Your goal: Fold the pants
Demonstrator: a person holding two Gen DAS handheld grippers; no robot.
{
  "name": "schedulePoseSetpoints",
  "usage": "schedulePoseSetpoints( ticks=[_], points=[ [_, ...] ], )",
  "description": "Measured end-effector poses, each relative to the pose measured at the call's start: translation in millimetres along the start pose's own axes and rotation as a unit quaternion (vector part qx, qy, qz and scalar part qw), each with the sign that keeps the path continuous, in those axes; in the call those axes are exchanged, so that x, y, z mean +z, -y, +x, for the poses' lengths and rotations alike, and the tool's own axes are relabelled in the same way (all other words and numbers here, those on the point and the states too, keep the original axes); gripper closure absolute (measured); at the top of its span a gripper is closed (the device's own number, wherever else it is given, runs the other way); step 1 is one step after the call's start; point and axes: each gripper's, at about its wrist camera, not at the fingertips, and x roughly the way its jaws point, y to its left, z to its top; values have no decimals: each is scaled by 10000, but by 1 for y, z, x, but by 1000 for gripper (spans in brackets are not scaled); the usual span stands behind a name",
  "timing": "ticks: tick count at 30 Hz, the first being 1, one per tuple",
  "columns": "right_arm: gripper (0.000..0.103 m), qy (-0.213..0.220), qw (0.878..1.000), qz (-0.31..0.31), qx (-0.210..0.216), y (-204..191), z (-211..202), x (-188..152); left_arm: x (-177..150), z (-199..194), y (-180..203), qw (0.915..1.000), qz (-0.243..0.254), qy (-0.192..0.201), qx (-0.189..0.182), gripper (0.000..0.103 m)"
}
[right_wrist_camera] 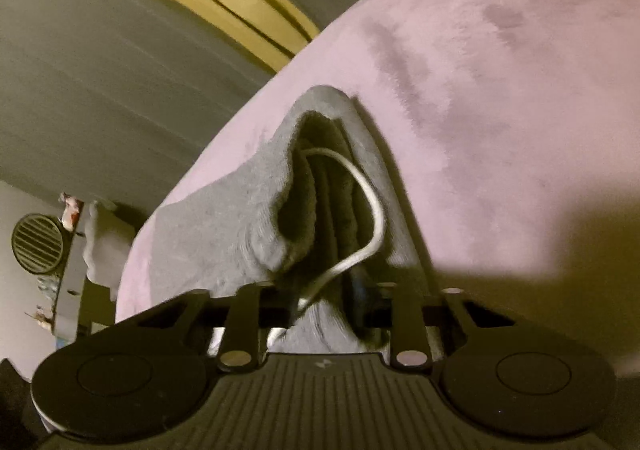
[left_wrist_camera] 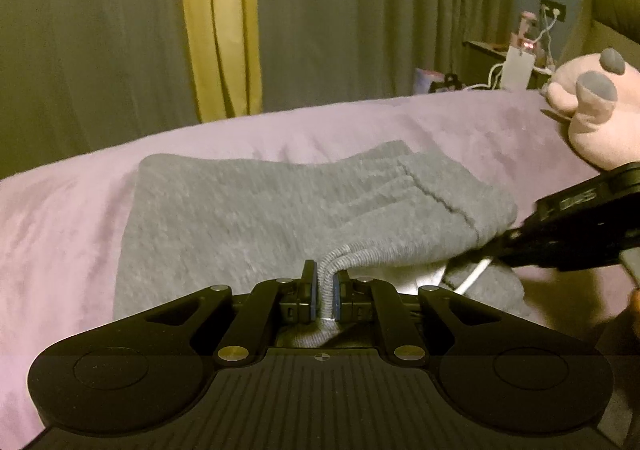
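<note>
1. Item: grey knitted-fleece sweatpants (left_wrist_camera: 248, 209), lying on a lilac plush bed cover (left_wrist_camera: 72, 217), partly folded into a thick pad with its near edge lifted off the cover by my two tools.
2. Left gripper (left_wrist_camera: 327, 290): I see its blue pads pressed together on the ribbed waistband, which stands up between them as a narrow ridge.
3. Right gripper (right_wrist_camera: 332, 302): its fingers are buried in cloth. I judge them closed on the stacked layers of the same near edge, since fabric passes straight between the finger arms; the tips themselves are hidden.
4. White drawstring cord (right_wrist_camera: 372, 217): loops loose out of the open mouth of the fabric, free to snag.
5. Handling, my judgement: light, soft and limp, thick enough to hold a crease poorly; not slippery or fragile. It will sag between two holds, so both should stay on the ribbed band or the stacked hem, well apart, taking all layers.
6. Orientation: in the left wrist view the long axis runs from the waistband at the near edge away to the far left, where a rounded fold lies flat.
7. Surroundings: pink plush toy (left_wrist_camera: 592, 113) far right; olive and yellow curtains (left_wrist_camera: 216, 21) beyond the bed.
</note>
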Motion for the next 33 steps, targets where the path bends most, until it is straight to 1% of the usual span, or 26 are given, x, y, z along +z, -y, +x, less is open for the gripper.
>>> schedulePoseSetpoints(
  ticks=[4,7,8,9,11,12,13,14,16,17,18,19,20,21,23,24,25,26,27,31,33],
  points=[
    [90,193,9998,-2,13,-4,13,7,2,-5,-2,10000,-47,62,-44,93],
    [89,590,9974,229,332,6,14,11,0,-6,-2,9998,-95,66,-143,93],
    [87,623,9964,358,453,11,16,14,-1,-6,-2,9998,-75,66,-178,93],
    [85,558,9954,510,584,17,18,16,-3,-5,-1,9998,-44,42,-196,93],
    [85,238,9928,831,835,32,24,18,-7,-3,1,9998,12,-6,-220,93],
    [85,10,9894,1051,1006,41,28,18,-9,-1,3,9997,45,-45,-238,92],
    [85,-104,9849,1282,1163,48,30,18,-11,-1,5,9996,82,-66,-262,92],
    [83,-117,9818,1436,1242,52,30,17,-13,0,7,9995,127,-72,-294,92],
    [74,-103,9775,1595,1374,56,28,17,-16,0,8,9994,201,-82,-284,92],
    [66,-78,9772,1619,1371,56,26,18,-17,-1,8,9994,194,-67,-273,92],
    [62,-5,9778,1619,1328,56,21,17,-17,-2,6,9995,159,-60,-283,92],
    [59,161,9796,1582,1227,52,13,16,-17,-2,5,9995,104,-59,-304,92],
    [52,359,9827,1486,1046,50,3,13,-17,-3,3,9995,49,-58,-319,92],
    [51,462,9845,1431,901,48,-5,11,-16,-3,2,9994,9,-56,-336,92],
    [54,566,9830,1516,871,50,-15,6,-15,-3,1,9994,-40,-40,-351,92],
    [58,568,9828,1539,846,51,-16,6,-14,-2,1,9993,-66,-40,-359,92],
    [62,539,9842,1518,733,50,-16,6,-14,-1,0,9993,-96,-41,-364,92],
    [69,505,9857,1481,633,49,-14,8,-13,-1,0,9993,-115,-50,-358,92],
    [72,444,9870,1446,545,46,-10,9,-12,0,0,9993,-143,-59,-351,92],
    [73,287,9894,1390,305,43,0,11,-6,-2,-4,9990,-272,-23,-364,92],
    [73,398,9877,1481,292,46,-6,11,-4,-4,-8,9985,-379,17,-398,92]
  ],
)
